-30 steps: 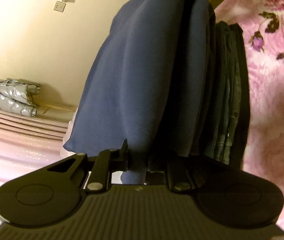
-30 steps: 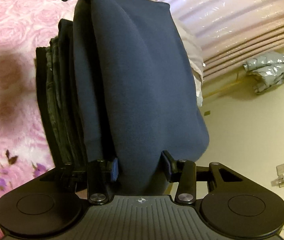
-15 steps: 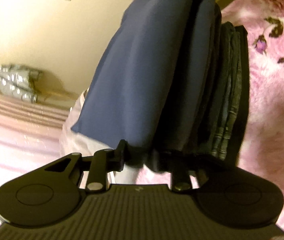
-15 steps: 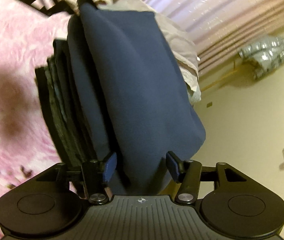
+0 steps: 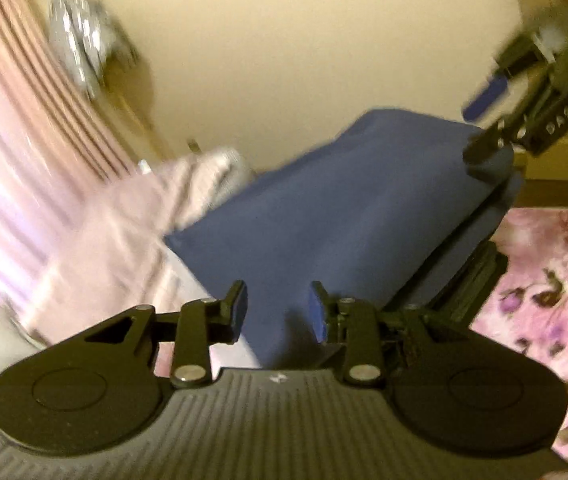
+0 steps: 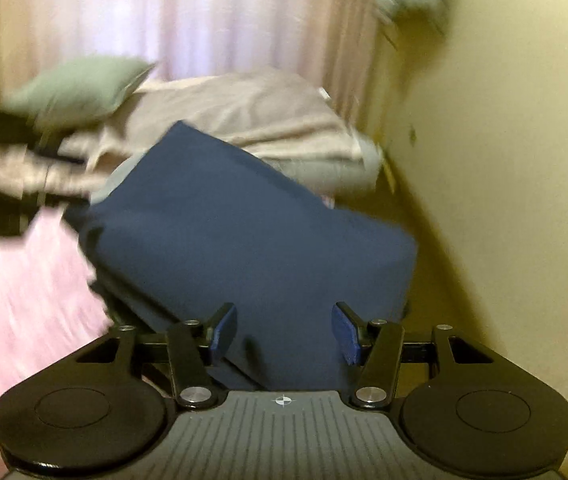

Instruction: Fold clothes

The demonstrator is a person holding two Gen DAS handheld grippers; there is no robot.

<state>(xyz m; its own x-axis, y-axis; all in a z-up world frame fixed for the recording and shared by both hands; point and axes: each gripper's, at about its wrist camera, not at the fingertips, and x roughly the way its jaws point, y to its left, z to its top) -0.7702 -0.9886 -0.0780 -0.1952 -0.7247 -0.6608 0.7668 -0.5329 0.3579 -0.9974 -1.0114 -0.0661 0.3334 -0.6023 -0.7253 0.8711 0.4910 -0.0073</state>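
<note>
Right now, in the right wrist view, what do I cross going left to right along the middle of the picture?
Pink blanket → folded navy garment → cream wall. The beige bedding and green pillow sit higher up behind the garment, so I leave them out of the order.

Dim warm yellowish light, heavy motion blur, fisheye-bent edges.

Wall: plain cream, ahead of the left gripper.
Curtain: pink, pleated, ahead of the right gripper.
Bedcover: pink floral, right of the left gripper.
Light: warm, yellowish.
</note>
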